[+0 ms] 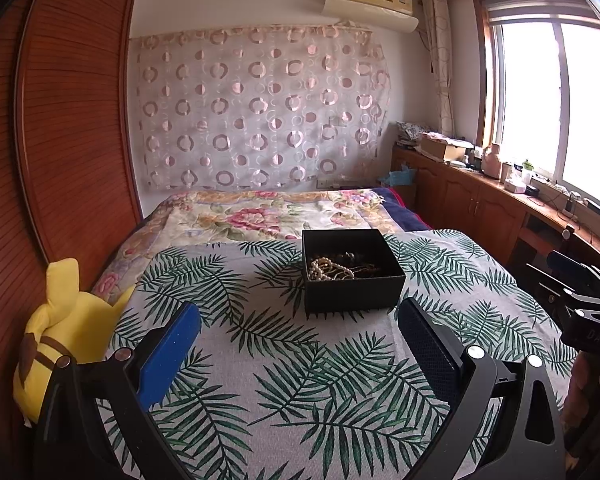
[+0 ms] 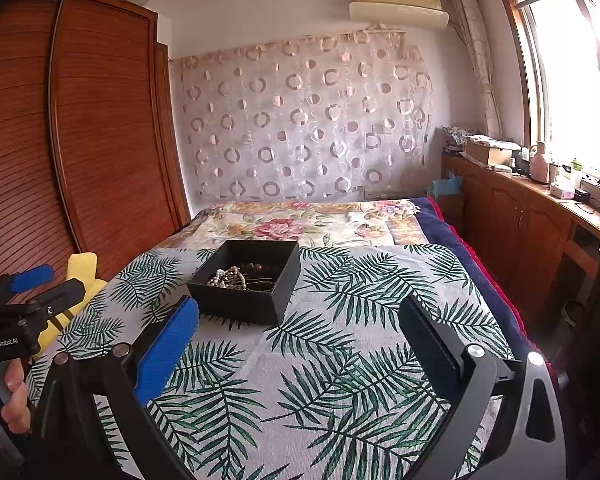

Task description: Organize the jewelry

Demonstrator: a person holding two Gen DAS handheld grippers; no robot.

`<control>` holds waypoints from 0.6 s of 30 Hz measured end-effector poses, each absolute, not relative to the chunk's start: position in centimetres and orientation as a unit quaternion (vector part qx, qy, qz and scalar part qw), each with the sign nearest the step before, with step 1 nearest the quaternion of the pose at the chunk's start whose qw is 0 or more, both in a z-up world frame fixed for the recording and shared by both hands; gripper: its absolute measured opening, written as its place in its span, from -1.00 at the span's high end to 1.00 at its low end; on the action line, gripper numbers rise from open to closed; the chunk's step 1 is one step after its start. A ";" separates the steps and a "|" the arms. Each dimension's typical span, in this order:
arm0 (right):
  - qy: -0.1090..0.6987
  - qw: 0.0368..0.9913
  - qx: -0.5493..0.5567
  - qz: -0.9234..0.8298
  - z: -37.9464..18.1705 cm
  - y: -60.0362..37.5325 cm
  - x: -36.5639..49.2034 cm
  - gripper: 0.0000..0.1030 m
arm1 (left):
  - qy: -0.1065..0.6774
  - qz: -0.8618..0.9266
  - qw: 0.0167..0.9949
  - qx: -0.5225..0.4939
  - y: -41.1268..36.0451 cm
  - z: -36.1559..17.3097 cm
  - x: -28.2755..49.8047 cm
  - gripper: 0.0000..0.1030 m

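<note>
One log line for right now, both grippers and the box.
left gripper: open, empty | right gripper: open, empty | black box: on leaf cloth, jewelry inside, untouched

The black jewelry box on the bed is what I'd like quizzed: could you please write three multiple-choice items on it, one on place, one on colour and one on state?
1. Where does the black box stand?
A. on the leaf-print cloth
B. on the wooden counter under the window
C. on the floor

2. What colour is the bead strand lying nearest the box's front left?
A. red
B. pearl white
C. green

3. How do the left gripper and right gripper stand?
A. both shut on jewelry
B. one shut on the box
C. both open and apart from the box

Answers:
1. A, since fern leaves surround the box on all sides.
2. B, since pale beads show against the dark interior, beside darker pieces.
3. C, since each pair of jaws is spread wide with only cloth between them.
</note>
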State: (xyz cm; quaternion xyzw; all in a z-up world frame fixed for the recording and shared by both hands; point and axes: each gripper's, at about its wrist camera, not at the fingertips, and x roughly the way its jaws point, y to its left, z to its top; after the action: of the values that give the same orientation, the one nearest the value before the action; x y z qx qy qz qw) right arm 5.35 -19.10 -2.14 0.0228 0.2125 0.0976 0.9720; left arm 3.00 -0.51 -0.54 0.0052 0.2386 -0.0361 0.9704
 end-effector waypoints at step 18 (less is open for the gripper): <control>0.212 0.972 0.023 0.098 -2.3 -19.1 5.4 -0.96 | 0.237 -0.036 0.971 0.004 -0.6 -0.5 3.0 -0.86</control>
State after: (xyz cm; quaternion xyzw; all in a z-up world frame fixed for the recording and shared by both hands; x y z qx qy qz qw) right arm 5.35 -19.11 -2.27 0.0234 0.2125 0.0977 0.9720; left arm 3.05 -0.58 -0.51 0.0043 0.2374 -0.0365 0.9707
